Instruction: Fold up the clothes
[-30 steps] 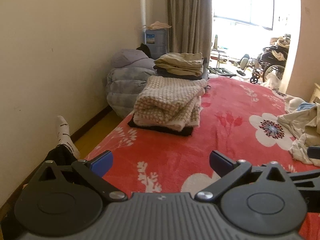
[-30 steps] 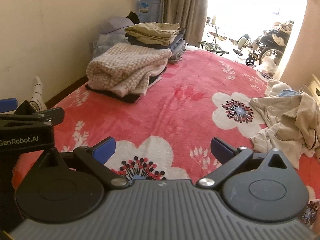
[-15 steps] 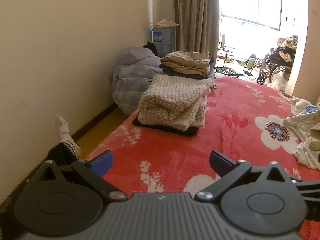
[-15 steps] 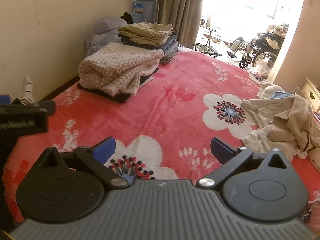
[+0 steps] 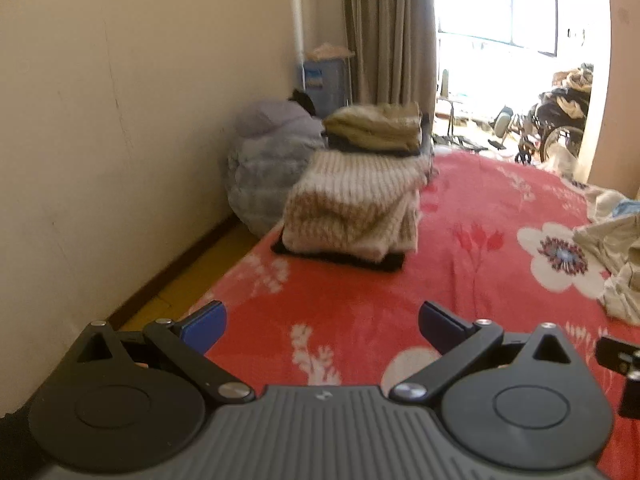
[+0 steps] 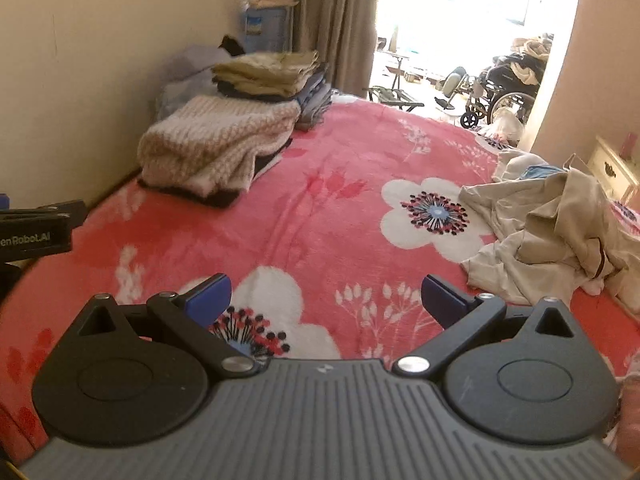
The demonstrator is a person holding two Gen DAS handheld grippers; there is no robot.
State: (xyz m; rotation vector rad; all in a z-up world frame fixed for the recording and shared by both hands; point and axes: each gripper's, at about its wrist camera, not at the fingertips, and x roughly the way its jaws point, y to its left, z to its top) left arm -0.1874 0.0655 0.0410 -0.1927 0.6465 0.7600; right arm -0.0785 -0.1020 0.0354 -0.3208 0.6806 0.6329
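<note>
A folded cream knit sweater (image 5: 356, 208) (image 6: 220, 140) lies on dark garments at the left side of the red floral bed (image 5: 472, 264) (image 6: 320, 208). Behind it stands a second stack topped by folded khaki clothes (image 5: 376, 126) (image 6: 268, 72). A crumpled beige pile of clothes (image 6: 556, 232) (image 5: 616, 256) lies on the bed's right side. My left gripper (image 5: 322, 326) is open over the bed's near left corner, holding nothing. My right gripper (image 6: 326, 300) is open above a white flower print, empty, with the beige pile ahead to its right.
A wall (image 5: 120, 140) runs along the left with a strip of wooden floor (image 5: 192, 280) beside the bed. A grey padded bundle (image 5: 268, 168) sits in the corner by a curtain (image 5: 388, 32). A wheelchair (image 6: 504, 88) stands beyond the bed. A white cabinet (image 6: 612, 168) is at right.
Both views have tilted upward and shifted; the left view is now motion-blurred. The socked foot by the wall has dropped out of the left view. Both grippers stay open.
</note>
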